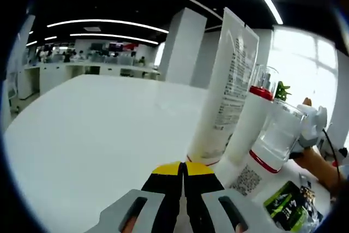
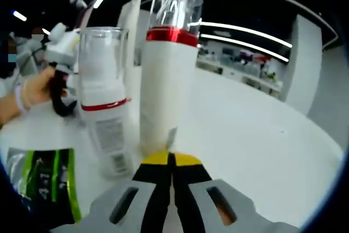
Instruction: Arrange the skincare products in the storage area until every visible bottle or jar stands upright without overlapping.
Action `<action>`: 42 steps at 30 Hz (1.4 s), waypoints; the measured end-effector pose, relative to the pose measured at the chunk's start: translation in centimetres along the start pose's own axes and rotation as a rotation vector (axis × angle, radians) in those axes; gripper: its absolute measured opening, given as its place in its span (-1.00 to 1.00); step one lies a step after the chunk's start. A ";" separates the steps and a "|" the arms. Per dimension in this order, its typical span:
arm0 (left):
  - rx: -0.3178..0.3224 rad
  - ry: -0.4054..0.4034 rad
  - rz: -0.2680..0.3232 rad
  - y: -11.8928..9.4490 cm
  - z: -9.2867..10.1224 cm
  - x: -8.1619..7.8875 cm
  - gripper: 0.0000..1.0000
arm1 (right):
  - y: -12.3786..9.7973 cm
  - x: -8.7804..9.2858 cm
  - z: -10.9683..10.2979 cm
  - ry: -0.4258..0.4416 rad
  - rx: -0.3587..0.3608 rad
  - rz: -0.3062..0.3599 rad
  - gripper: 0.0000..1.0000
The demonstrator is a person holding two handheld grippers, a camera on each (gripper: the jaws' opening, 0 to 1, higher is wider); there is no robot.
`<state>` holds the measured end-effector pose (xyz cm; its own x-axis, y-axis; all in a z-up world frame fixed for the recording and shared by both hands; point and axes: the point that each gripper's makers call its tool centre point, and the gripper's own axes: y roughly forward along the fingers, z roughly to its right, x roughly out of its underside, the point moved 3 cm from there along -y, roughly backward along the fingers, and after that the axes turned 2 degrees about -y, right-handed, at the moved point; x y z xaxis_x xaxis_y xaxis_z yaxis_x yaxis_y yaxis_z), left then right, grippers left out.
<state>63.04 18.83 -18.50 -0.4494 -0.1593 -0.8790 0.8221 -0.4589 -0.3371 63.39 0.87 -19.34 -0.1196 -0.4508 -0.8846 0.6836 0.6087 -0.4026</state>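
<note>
Both grippers empty, jaws together, before upright skincare bottles on a white table.

The left gripper (image 1: pixel 182 170) and right gripper (image 2: pixel 171 160) have yellow tips pressed together. Just beyond stand a tall white squeeze tube (image 1: pixel 226 88), a white red-banded bottle with clear cap (image 2: pixel 168 75) and a shorter white pump bottle under a clear cover (image 2: pixel 104 102); a green-and-black sachet (image 2: pixel 46 186) lies flat beside them. The glossy white table (image 1: pixel 98 135) stretches into an open office with strip lights, pillars and windows.

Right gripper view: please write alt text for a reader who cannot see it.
Two white bottles with red bands and clear caps, a tall bottle and a short bottle, stand upright on a white table ahead of the shut right gripper. A green packet lies at lower left.
</note>
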 end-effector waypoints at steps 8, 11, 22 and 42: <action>0.007 -0.016 0.000 0.1 0.0 0.1 -0.99 | 0.3 -0.2 0.0 -0.010 -0.005 0.005 -1.00; 0.011 -0.028 0.000 0.1 0.0 0.2 -0.99 | 0.5 -0.2 0.2 -0.021 -0.002 0.007 -1.00; 0.011 -0.035 -0.001 0.2 0.0 0.2 -0.99 | 1.4 -0.7 0.7 -0.028 -0.003 0.020 -1.00; 0.017 -0.034 -0.002 0.3 0.0 0.3 -0.99 | 1.7 -1.0 0.3 -0.038 -0.025 0.034 -1.00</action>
<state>63.15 18.65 -18.88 -0.4627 -0.1875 -0.8665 0.8152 -0.4740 -0.3328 64.90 2.18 -19.10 -0.0689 -0.4531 -0.8888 0.6684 0.6404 -0.3783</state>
